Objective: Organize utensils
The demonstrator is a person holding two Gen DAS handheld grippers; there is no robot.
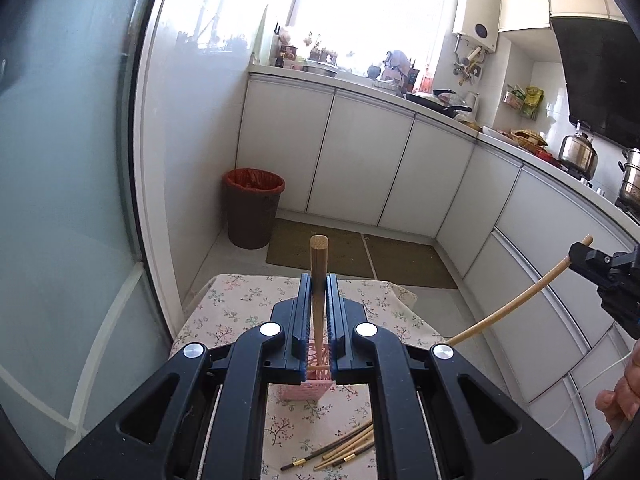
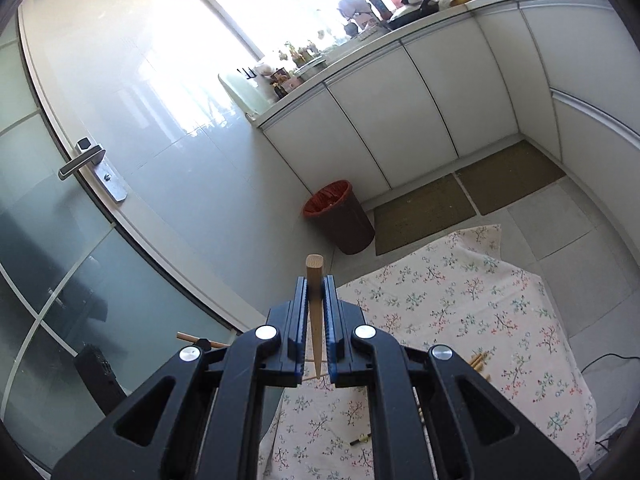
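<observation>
My left gripper [image 1: 319,280] is shut on a wooden chopstick [image 1: 319,264] held upright above a pink slotted holder [image 1: 306,390] on the floral tablecloth [image 1: 224,312]. Several loose chopsticks [image 1: 340,450] lie on the cloth below. My right gripper [image 2: 315,282] is shut on another wooden chopstick [image 2: 315,276]. In the left wrist view the right gripper [image 1: 580,252] sits at the right, its chopstick [image 1: 516,300] slanting down to the left. In the right wrist view, the left gripper's chopstick end [image 2: 188,337] shows at lower left.
A brown bin with a red liner [image 1: 252,208] stands on the floor beyond the table. White cabinets [image 1: 360,160] and a cluttered counter run along the back and right. A glass door [image 2: 80,200] with a handle is at the left. More chopsticks [image 2: 478,360] lie on the cloth.
</observation>
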